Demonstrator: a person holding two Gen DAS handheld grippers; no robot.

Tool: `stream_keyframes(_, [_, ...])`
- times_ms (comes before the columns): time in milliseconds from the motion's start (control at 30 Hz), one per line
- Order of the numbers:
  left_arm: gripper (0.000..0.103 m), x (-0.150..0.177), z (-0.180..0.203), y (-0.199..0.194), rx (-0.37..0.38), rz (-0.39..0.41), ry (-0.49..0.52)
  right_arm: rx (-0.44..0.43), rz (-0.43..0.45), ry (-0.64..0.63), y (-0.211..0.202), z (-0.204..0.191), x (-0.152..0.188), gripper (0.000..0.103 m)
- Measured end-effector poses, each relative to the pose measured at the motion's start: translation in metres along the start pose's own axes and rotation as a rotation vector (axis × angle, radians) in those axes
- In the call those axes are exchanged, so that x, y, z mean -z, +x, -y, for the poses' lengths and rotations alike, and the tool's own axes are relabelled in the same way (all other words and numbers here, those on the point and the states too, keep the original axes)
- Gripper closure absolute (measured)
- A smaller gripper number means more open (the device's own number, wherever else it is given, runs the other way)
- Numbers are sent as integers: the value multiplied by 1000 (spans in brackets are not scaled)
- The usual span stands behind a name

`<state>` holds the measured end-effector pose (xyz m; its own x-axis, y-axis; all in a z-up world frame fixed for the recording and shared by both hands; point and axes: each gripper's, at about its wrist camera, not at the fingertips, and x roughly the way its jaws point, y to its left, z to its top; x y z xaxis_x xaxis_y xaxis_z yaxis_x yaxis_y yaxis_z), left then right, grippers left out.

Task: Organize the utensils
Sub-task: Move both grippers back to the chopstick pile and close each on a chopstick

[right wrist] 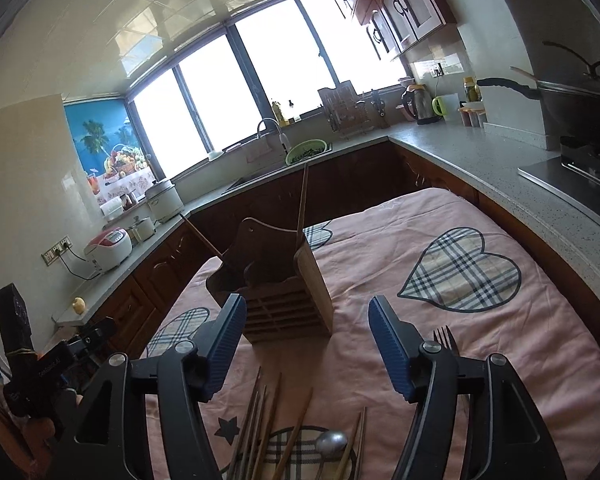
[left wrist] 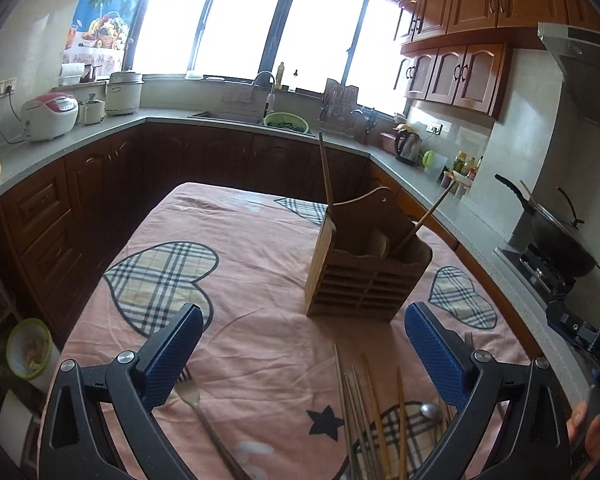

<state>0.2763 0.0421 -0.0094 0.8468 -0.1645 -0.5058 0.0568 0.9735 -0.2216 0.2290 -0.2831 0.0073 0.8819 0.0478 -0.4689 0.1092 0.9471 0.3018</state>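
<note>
A wooden utensil holder (left wrist: 366, 268) stands on the pink cloth, with two long wooden handles (left wrist: 325, 168) sticking out of it; it also shows in the right wrist view (right wrist: 284, 300). Several chopsticks (left wrist: 370, 412) and a metal spoon (left wrist: 431, 411) lie on the cloth below the holder. A fork (left wrist: 198, 404) lies by my left gripper's left finger. My left gripper (left wrist: 304, 354) is open and empty above the chopsticks. My right gripper (right wrist: 308, 348) is open and empty above the chopsticks (right wrist: 268, 428) and spoon (right wrist: 331, 443). Another fork (right wrist: 444, 340) lies by its right finger.
The table (left wrist: 260, 340) is covered by a pink cloth with plaid hearts. Kitchen counters (left wrist: 100, 128) surround it on three sides, with rice cookers, a sink and a kettle. A wok (left wrist: 556, 236) sits on the stove at the right.
</note>
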Motion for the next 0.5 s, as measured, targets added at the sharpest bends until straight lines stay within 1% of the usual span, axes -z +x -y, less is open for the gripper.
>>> stream_keyframes(200, [1,20,10,-21,-40,-49,9,51,-41,-34,-18,-3,35,37])
stream_keyframes(333, [1,26,13,-33,-48,-51,30,69,-58,-46,-25,-3,52,37])
stream_keyframes(500, [1,34,17,-39,-42,-56,44,76,-75,-46,-29,-1,64,37])
